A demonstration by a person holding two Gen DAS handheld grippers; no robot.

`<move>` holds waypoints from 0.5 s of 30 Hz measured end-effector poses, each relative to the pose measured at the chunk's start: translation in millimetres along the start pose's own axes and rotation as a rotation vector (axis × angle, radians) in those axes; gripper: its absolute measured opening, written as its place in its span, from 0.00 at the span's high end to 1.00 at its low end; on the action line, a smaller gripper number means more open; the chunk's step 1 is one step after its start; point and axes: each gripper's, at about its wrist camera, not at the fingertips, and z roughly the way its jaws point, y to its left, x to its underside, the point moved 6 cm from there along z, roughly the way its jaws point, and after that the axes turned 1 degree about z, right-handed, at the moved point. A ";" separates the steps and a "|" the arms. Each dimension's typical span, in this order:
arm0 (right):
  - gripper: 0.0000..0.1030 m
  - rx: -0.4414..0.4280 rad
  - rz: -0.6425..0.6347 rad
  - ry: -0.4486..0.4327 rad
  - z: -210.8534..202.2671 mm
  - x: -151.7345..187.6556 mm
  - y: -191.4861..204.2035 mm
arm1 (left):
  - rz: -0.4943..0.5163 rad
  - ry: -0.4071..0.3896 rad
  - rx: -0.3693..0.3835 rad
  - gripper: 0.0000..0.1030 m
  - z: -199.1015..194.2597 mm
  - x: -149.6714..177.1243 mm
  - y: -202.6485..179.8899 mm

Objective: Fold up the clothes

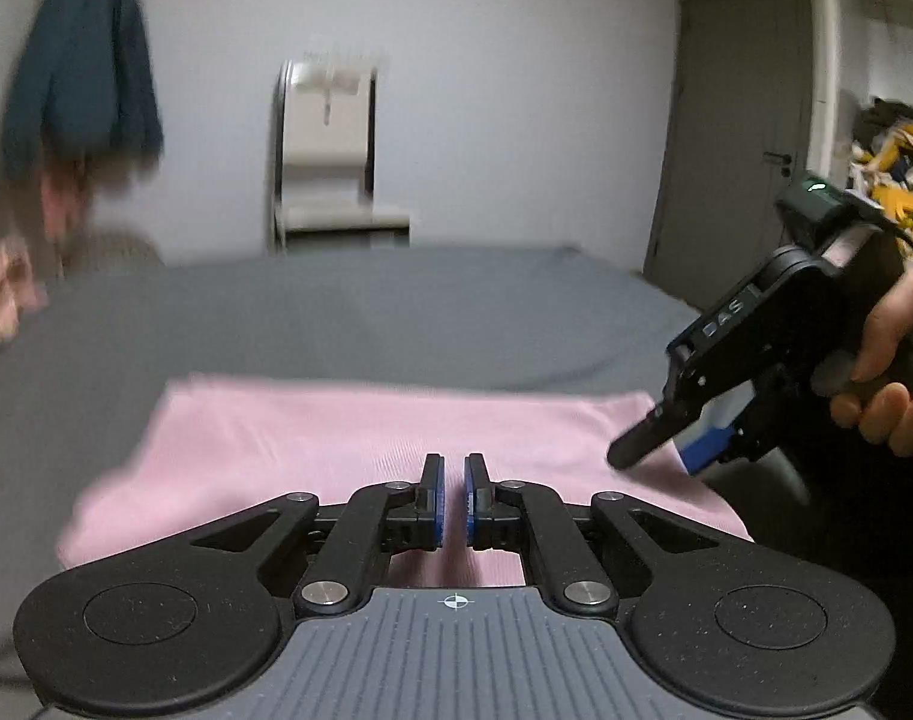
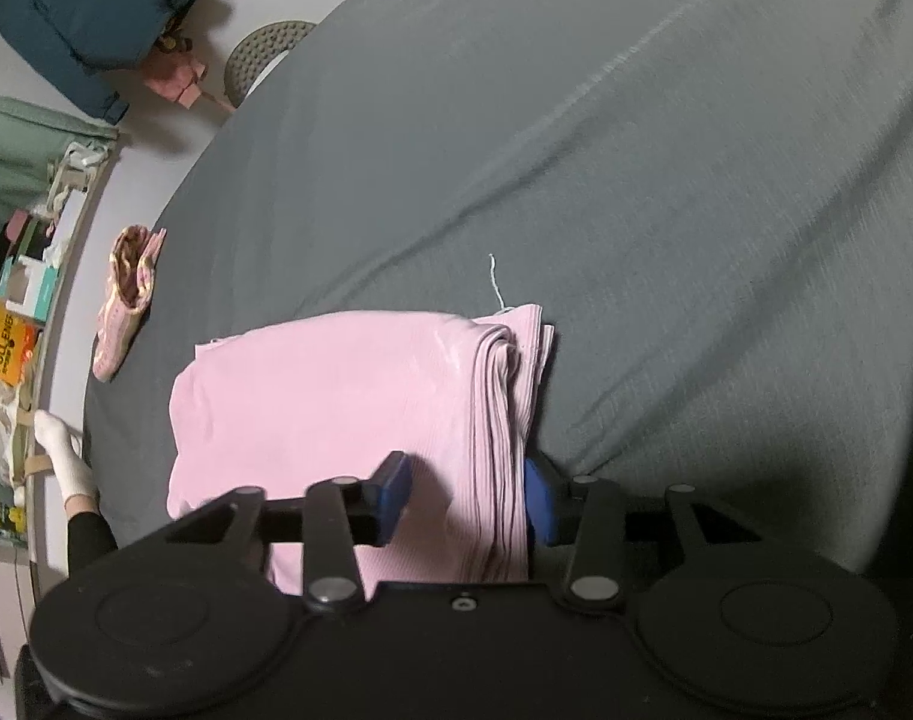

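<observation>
Grey bedsheet (image 2: 636, 150) carries a folded pink ribbed garment (image 2: 336, 408). Right gripper (image 2: 465, 495) jaws wide apart, straddling the garment's stacked folded edge, nothing clamped. Left gripper (image 1: 453, 501) just above the garment's near edge, jaws almost closed, holding nothing.

Right gripper (image 2: 465, 495) spread wide around the folded edge of a pink garment (image 2: 348, 414) on the grey sheet (image 2: 636, 150). Small pink patterned piece (image 2: 126, 300) well apart near the bed's edge. White-socked foot (image 2: 66, 459) beside the bed. Dark teal jacket (image 2: 96, 6) hung beyond.
</observation>
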 end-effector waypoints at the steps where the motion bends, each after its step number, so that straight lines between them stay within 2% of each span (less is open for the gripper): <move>1: 0.72 0.005 0.000 -0.002 0.5 -0.1 0.0 | -0.045 0.030 0.010 0.96 4.9 4.6 3.2; 2: 0.77 0.010 0.000 -0.005 1.0 -0.3 0.0 | -0.079 0.037 0.012 0.93 6.8 7.9 5.7; 5: 0.86 -0.008 0.010 -0.009 -0.2 -0.9 1.6 | -0.171 0.039 0.030 0.93 12.0 12.2 12.6; 15: 0.89 -0.101 0.075 -0.068 -27.9 -2.3 24.6 | -0.328 0.068 0.131 0.93 13.7 31.5 27.4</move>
